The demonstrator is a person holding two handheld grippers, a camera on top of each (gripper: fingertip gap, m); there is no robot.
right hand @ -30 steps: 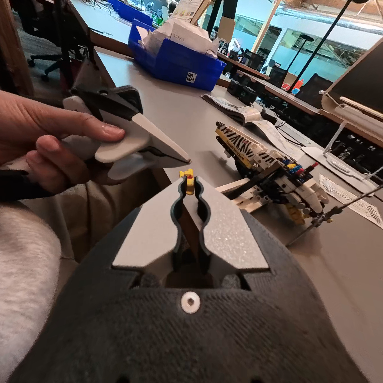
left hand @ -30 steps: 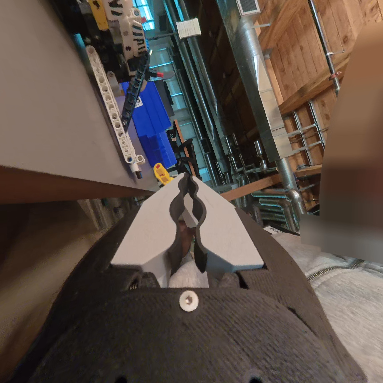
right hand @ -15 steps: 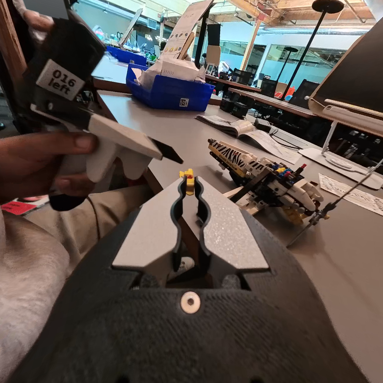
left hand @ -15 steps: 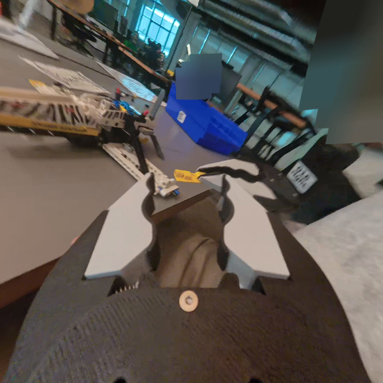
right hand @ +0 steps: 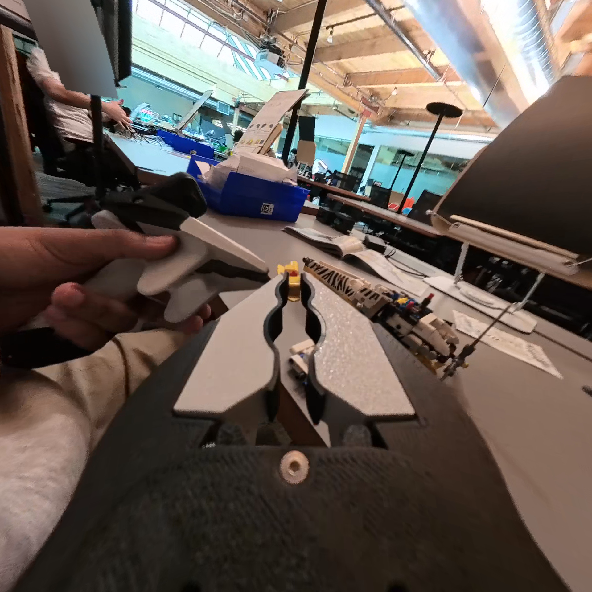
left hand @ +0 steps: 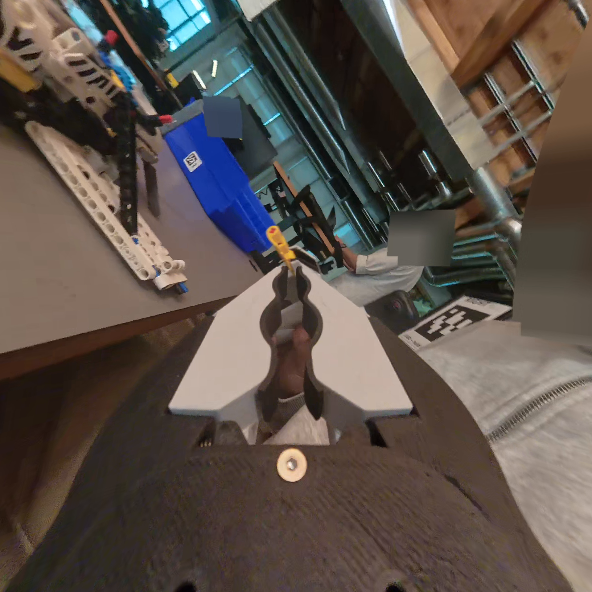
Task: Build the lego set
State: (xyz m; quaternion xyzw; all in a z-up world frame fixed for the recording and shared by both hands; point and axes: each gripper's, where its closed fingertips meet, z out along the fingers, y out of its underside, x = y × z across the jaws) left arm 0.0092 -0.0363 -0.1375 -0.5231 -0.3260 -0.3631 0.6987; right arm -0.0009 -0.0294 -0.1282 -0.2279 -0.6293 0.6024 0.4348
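wrist views, close, sharing lego model [left hand: 80, 96]

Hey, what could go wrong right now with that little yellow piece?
The small yellow Lego piece is pinched only at the very tips of the right tool, near the grey table's edge; a slip could drop it off. The left tool, shut, sits right beside it and might nudge it loose.
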